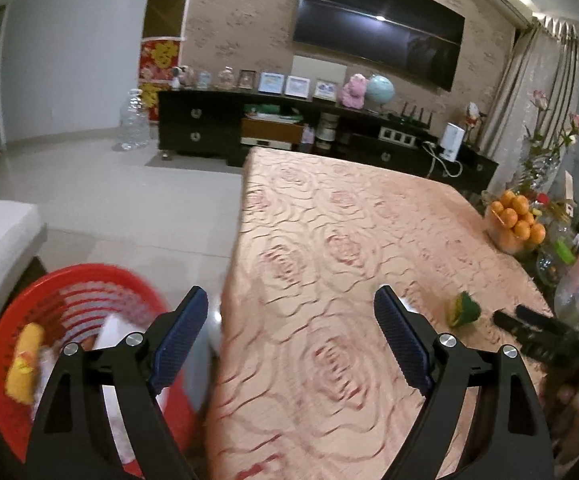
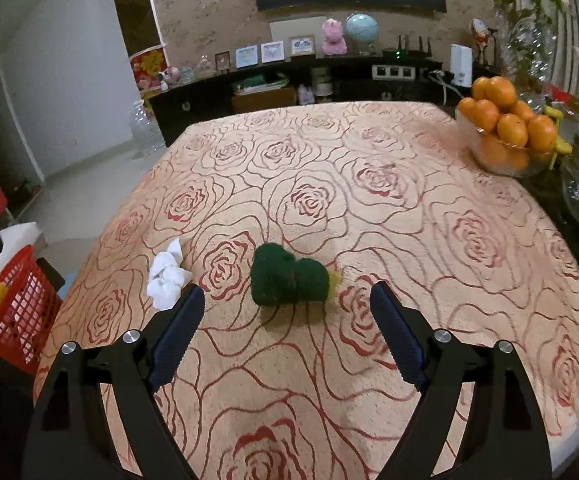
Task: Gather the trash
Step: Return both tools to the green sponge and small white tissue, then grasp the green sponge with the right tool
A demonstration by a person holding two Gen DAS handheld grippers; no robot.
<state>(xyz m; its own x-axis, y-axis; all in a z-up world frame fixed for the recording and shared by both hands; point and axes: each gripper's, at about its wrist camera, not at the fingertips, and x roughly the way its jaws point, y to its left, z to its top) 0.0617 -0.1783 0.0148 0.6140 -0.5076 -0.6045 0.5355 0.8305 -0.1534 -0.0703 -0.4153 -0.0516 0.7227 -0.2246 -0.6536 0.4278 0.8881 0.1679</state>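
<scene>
Trash left on the bench [image 2: 369, 208] is a green scouring sponge [image 2: 289, 278] lying crosswise just ahead of the right gripper [image 2: 287, 306], jaws spread and empty, nearer than the left gripper [image 1: 291, 308], also spread, beside the red basket [image 1: 17, 312].

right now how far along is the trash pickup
Partly done. The red basket beside the table already holds a yellow wrapper and some white paper. Nothing is in hand: the left gripper and right gripper both stand open and empty. Left on the tablecloth: a crumpled white tissue and a green and yellow sponge-like lump, just ahead of the right gripper.
</scene>
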